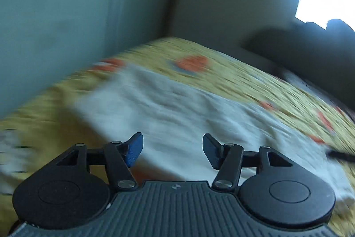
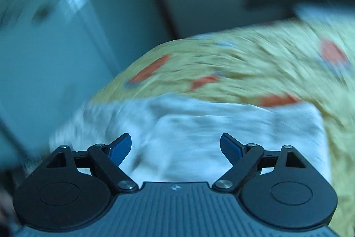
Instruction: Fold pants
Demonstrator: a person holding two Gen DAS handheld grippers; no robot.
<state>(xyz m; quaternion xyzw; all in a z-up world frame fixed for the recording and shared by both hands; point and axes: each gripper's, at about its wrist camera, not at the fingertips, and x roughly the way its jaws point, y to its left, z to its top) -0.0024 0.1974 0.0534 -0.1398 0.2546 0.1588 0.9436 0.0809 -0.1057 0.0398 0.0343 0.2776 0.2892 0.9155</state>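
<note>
Pants (image 1: 177, 112) lie white on the bedspread (image 1: 255, 81); left gripper (image 1: 173, 149) and right gripper (image 2: 175, 147) hang empty, jaws apart, probably between folds. Next: seize an edge.

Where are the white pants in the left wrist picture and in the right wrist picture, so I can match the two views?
Left wrist: the white pants run from centre left to lower right, just past the open left gripper.
Right wrist: the white pants fill the lower centre, just past the open right gripper.
Shared landmark: the yellow bedspread with orange patches, under the pants.
</note>
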